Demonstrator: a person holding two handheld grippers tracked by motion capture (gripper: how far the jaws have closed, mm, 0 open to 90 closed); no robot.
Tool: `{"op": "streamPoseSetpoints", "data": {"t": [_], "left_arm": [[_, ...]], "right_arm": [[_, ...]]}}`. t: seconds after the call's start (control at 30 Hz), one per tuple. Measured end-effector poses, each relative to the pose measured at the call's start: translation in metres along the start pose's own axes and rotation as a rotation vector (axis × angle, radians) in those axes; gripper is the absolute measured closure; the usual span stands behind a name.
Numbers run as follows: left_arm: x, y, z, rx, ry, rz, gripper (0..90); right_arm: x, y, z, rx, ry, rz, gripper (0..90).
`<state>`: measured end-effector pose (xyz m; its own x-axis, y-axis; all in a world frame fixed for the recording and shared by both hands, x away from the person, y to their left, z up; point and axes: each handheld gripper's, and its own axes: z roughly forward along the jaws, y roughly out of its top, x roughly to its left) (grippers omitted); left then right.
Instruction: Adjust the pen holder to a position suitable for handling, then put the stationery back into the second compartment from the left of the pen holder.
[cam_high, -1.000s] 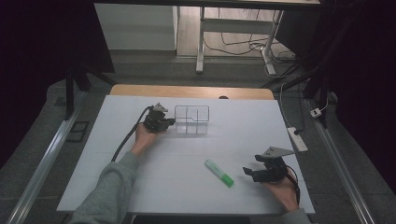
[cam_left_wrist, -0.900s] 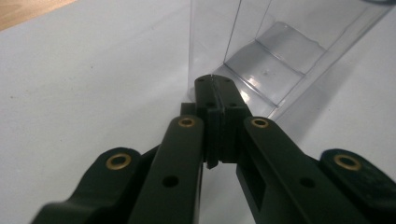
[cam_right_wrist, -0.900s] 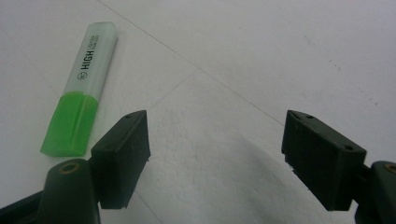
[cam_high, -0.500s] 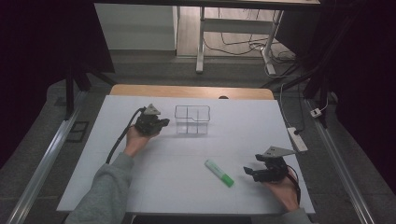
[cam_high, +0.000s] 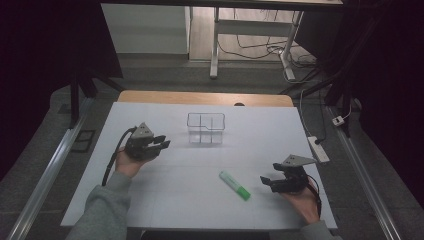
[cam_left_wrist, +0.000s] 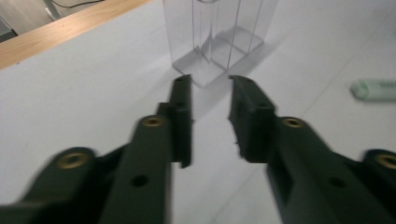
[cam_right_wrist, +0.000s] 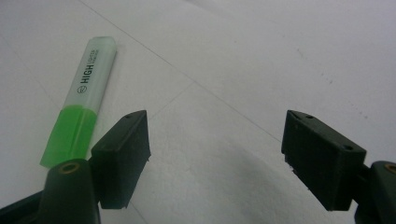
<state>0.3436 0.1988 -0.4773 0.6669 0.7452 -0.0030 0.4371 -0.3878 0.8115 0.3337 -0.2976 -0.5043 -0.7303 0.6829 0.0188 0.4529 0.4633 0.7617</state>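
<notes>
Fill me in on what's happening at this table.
A person holds a gripper in each hand over a white table. The left gripper has pulled back from the clear organizer; its jaws have just been opening, with nothing between them. The right gripper rests open beside the green highlighter, which lies flat, untouched.

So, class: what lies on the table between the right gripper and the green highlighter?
Nothing: in the high view, bare white table separates the right gripper from the green highlighter.
</notes>
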Motion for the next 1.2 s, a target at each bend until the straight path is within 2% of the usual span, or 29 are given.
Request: {"op": "streamPoseSetpoints", "data": {"t": [0.17,0.5,0.87,1.2], "left_arm": [[-0.006,-0.016,-0.015,0.017,0.005,0.009,49.3],[-0.016,-0.043,-0.040,0.026,-0.015,-0.022,39.4],[-0.021,-0.049,-0.047,0.040,-0.041,-0.034,34.6],[-0.021,-0.050,-0.044,0.056,-0.053,-0.036,32.7]], "right_arm": [[-0.001,0.000,-0.002,-0.003,-0.003,0.003,23.3],[-0.001,0.000,-0.003,-0.011,-0.004,0.002,23.3],[0.002,0.003,0.001,-0.005,0.006,-0.022,23.4],[0.011,0.015,-0.003,-0.009,0.003,-0.052,23.4]]}}
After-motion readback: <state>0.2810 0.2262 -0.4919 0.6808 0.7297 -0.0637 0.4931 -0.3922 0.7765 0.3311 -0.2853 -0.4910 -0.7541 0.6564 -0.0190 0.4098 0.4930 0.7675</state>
